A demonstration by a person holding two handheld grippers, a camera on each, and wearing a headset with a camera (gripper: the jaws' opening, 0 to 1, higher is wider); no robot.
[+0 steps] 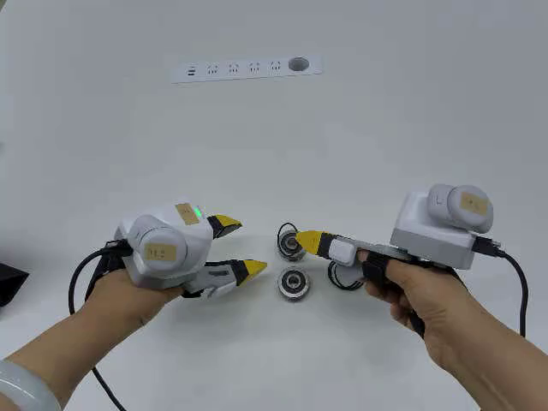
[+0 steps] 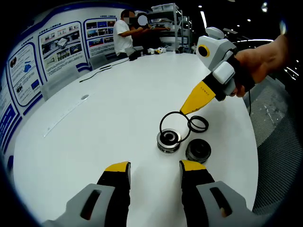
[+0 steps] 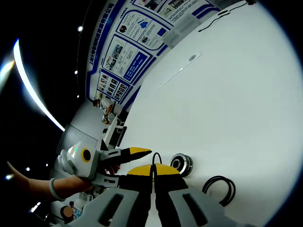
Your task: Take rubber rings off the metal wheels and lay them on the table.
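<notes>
Two metal wheels [image 1: 292,247] [image 1: 294,282] lie on the white table [image 1: 274,154]. My right gripper [image 1: 304,240] is shut on a thin black rubber ring [image 1: 282,229], which loops up from the nearer-to-it wheel [image 2: 169,140]; the ring [image 2: 173,123] hangs from its yellow tip with its lower edge still at that wheel. The other wheel [image 2: 198,150] lies beside it. My left gripper [image 1: 241,247] stands open just left of the wheels, nothing between its jaws [image 2: 155,166]. In the right gripper view the shut jaws [image 3: 152,169] pinch the ring [image 3: 155,156] next to a wheel [image 3: 181,163].
Loose black rings [image 1: 345,276] [image 2: 198,123] [image 3: 218,187] lie on the table beside the right gripper. A white power strip [image 1: 247,67] sits at the far edge, a black object [image 1: 8,282] at the left. People stand behind the table's far end [image 2: 125,28].
</notes>
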